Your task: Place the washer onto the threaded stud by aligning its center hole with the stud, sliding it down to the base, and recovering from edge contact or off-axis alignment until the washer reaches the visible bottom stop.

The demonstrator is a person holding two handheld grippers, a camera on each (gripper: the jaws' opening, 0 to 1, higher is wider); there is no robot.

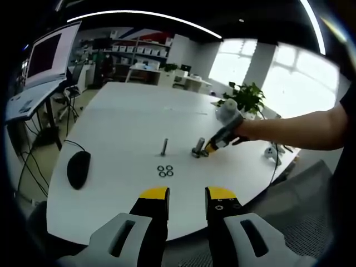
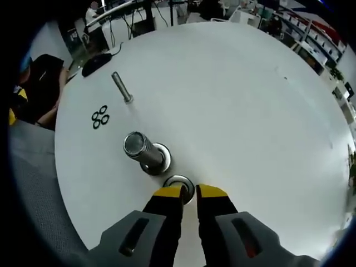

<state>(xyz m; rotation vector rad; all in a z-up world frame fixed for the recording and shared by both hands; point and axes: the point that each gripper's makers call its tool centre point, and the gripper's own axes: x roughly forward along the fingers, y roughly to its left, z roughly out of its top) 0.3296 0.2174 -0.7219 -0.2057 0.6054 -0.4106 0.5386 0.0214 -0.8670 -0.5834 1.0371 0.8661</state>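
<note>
In the right gripper view, the right gripper (image 2: 189,193) has its jaws narrowed over a washer (image 2: 178,182) lying flat on the white table (image 2: 250,111), just beside a threaded stud (image 2: 140,150). Farther off stand a slimmer stud (image 2: 121,87) and spare rings (image 2: 100,117). A thin edge grip could slip, or tilt the washer against the threads; the left gripper (image 1: 187,196) hangs part open, holding nothing.

An open-plan office is showing: a white counter (image 1: 128,117) is carrying a mouse (image 1: 78,169), with a monitor (image 1: 49,55), shelving (image 1: 136,53) and plant (image 1: 247,97) standing nearby.
</note>
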